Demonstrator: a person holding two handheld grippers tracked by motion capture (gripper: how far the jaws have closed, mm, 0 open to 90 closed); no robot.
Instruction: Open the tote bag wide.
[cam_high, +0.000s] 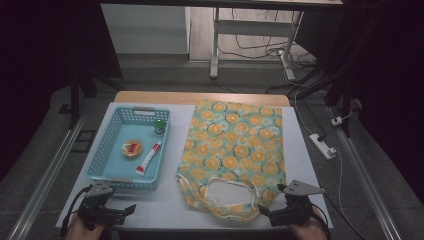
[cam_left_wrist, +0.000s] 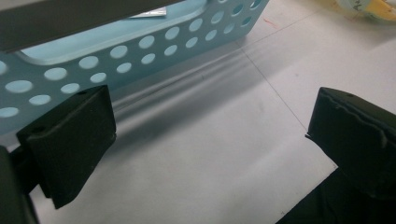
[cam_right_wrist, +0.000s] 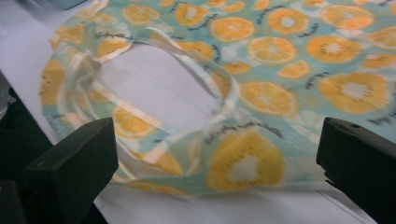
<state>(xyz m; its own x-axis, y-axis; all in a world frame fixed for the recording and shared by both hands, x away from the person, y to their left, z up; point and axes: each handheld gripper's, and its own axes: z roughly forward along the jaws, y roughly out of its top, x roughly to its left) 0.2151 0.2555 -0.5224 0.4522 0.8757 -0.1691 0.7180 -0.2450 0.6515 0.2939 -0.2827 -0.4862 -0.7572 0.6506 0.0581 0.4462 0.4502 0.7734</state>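
Observation:
A tote bag (cam_high: 235, 150) printed with orange slices lies flat on the white table, its handles (cam_high: 232, 197) looped toward the near edge. A light blue perforated basket (cam_high: 100, 165) at the left holds a green-capped small bottle (cam_high: 160, 125), a round yellow tin (cam_high: 132, 148) and a white tube (cam_high: 149, 158). My left gripper (cam_high: 131, 210) rests open at the near left, just in front of the basket wall (cam_left_wrist: 140, 51), jaws wide apart over bare table. My right gripper (cam_high: 262, 211) is open at the near right, its jaws spread before the bag's handles (cam_right_wrist: 196, 112).
The white table (cam_high: 170, 205) ends close behind both grippers at the near edge. A wooden strip (cam_high: 200, 97) runs along the far edge. Beyond stand desk legs (cam_high: 215, 50), cables and a power strip (cam_high: 322, 145) on the floor at the right.

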